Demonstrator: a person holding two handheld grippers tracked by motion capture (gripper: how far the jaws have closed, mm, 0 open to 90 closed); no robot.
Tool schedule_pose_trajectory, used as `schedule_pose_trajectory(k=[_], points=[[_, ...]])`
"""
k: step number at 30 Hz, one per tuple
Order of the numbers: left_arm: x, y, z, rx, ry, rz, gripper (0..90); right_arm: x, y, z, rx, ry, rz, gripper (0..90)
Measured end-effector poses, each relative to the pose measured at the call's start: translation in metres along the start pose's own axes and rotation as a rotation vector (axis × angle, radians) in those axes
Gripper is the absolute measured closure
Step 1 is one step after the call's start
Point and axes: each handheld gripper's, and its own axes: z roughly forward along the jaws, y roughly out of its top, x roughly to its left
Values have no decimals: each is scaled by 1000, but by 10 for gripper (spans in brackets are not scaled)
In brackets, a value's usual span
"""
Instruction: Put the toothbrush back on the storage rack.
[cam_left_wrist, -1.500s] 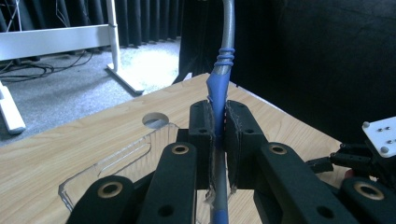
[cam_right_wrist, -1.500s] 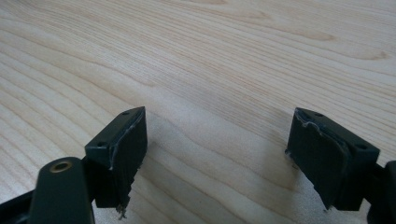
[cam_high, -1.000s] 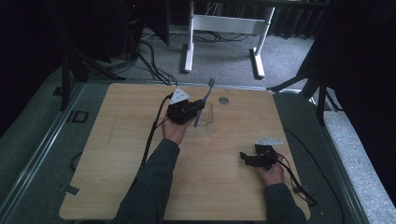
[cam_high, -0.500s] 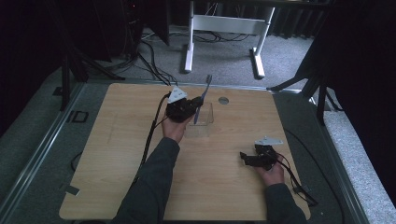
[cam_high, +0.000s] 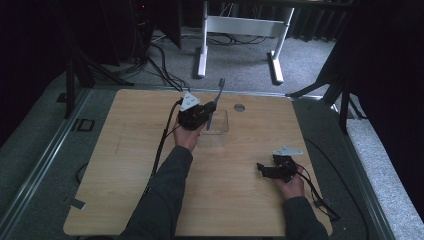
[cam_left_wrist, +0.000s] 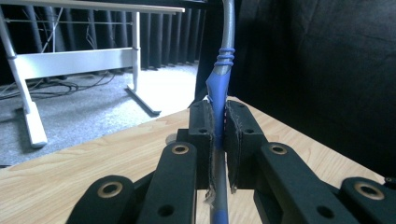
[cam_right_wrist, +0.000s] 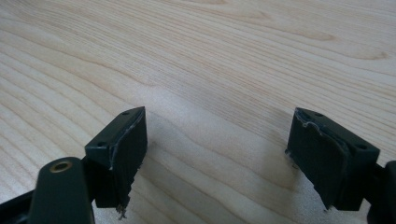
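My left gripper (cam_high: 206, 116) is shut on a blue and grey toothbrush (cam_high: 216, 100), held upright above a clear plastic box (cam_high: 216, 131) at the table's far middle. In the left gripper view the toothbrush (cam_left_wrist: 220, 79) stands pinched between the two pads of my left gripper (cam_left_wrist: 218, 140), its handle rising past the top edge. My right gripper (cam_high: 262, 169) rests low on the wooden table (cam_high: 125, 165) at the near right, open. In the right gripper view my right gripper (cam_right_wrist: 217, 154) has its jaws wide apart with bare wood between them.
A small round grey grommet (cam_high: 239, 107) sits in the table beyond the box. A white desk frame (cam_high: 240, 25) stands on the grey carpet behind the table. Black cables (cam_high: 162, 145) trail from the left gripper across the wood.
The left gripper has carried the toothbrush slightly farther and more upright over the clear box. The right gripper has stayed in place.
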Motion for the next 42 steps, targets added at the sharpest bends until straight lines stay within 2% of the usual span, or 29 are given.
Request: schedule_pose_trajectory(k=[8,18,34,42], points=[[2,-1,2,4,10,14,816,0,0,0,0,0,0,196],[3,-5,4,31,14,56,816,0,0,0,0,1,0,196],[7,-14,9,111,21,116,815,0,0,0,0,0,-1,196],[10,-19,10,148,15,121,814,0,0,0,0,2,-3,196]])
